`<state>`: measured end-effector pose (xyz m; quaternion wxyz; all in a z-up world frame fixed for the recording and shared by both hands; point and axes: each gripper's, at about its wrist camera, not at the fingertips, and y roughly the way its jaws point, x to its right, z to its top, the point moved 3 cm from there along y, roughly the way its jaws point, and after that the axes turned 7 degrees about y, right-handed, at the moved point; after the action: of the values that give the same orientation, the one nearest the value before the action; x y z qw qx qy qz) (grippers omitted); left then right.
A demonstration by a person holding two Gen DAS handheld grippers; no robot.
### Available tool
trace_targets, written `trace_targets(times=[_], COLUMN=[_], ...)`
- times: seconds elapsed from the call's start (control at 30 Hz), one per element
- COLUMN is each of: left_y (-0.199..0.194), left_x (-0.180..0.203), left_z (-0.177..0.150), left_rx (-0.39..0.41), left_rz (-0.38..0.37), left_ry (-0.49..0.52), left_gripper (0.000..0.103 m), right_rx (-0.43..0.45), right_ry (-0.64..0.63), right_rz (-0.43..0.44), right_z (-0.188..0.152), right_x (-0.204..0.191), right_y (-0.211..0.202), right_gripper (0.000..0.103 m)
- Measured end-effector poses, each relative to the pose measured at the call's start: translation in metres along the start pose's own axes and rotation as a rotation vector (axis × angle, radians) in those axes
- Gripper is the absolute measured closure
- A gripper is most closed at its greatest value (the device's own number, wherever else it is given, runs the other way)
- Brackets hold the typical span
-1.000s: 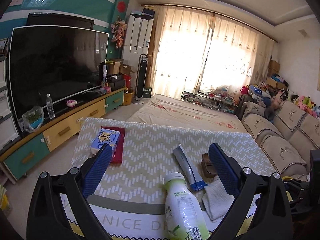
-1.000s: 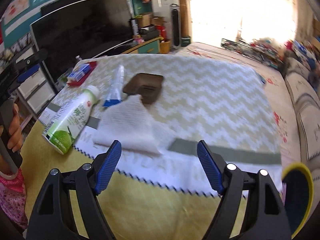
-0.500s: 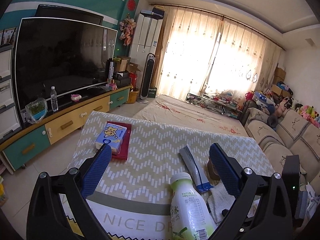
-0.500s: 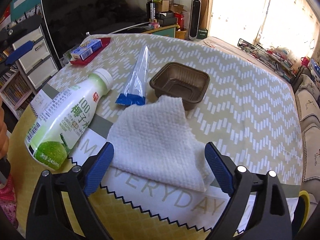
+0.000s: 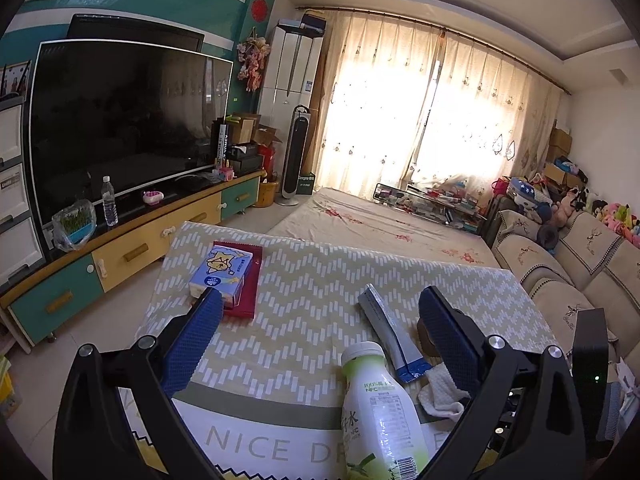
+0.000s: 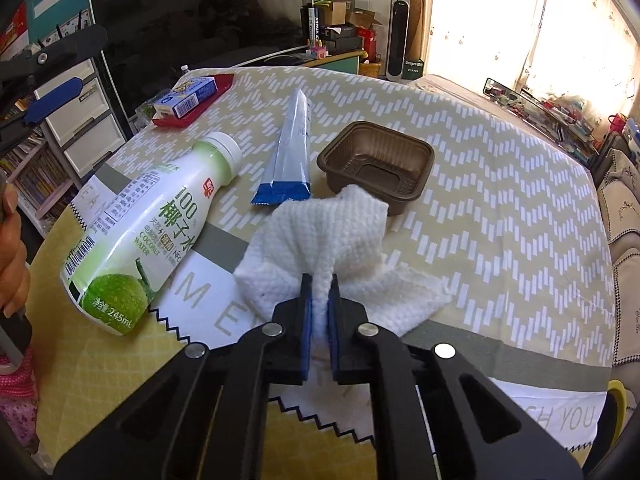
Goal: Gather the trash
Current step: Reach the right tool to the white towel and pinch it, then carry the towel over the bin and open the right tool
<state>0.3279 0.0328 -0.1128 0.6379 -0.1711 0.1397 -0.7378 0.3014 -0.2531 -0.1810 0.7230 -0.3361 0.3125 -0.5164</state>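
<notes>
My right gripper [image 6: 319, 285] is shut on a white paper towel [image 6: 332, 236], bunching its near edge on the tablecloth. Behind the towel sits a brown plastic tray [image 6: 376, 164]; a blue and silver wrapper [image 6: 290, 148] and a lying coconut water bottle [image 6: 148, 228] are to its left. My left gripper [image 5: 320, 328] is open and empty above the table's near edge. In the left wrist view the bottle [image 5: 380, 412], the wrapper [image 5: 388, 336] and the towel [image 5: 442, 394] lie between and near its right finger.
A blue tissue pack [image 5: 222, 272] rests on a red packet [image 5: 244, 284] at the table's far left. The zigzag tablecloth [image 6: 500, 184] covers the table. A TV cabinet [image 5: 120, 248] stands left, a sofa [image 5: 580, 272] right. The left gripper shows in the right wrist view [image 6: 52, 76].
My right gripper moved forward and down to the paper towel and closed on it, lifting a fold. The left gripper stayed open and shifted only slightly.
</notes>
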Motion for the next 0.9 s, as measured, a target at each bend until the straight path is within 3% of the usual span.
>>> trace_targets(times=[0.23, 0.43, 0.57, 0.77, 0.9], left_y=[0.000, 0.001, 0.000, 0.000, 0.001], left_x=[0.000, -0.001, 0.002, 0.005, 0.007], left_z=[0.000, -0.001, -0.001, -0.002, -0.004], left_rx=[0.005, 0.001, 0.001, -0.002, -0.008], left_rz=[0.000, -0.004, -0.004, -0.006, -0.013], left_ry=[0.005, 0.002, 0.011, 0.023, 0.028], left_gripper=[0.006, 0.006, 0.006, 0.006, 0.006], right_rx=[0.019, 0.139, 0.202, 0.310, 0.313], right_ry=[0.010, 0.063, 0.112, 0.195, 0.320], right_rz=[0.036, 0.074, 0.159, 0.062, -0.089], right_z=[0.000, 0.003, -0.004, -0.023, -0.049], right_x=[0.000, 0.013, 0.026, 0.066, 0.122], right_y=[-0.018, -0.079, -0.124, -0.175, -0.186], right_gripper=[0.098, 0.098, 0.098, 0.097, 0.097])
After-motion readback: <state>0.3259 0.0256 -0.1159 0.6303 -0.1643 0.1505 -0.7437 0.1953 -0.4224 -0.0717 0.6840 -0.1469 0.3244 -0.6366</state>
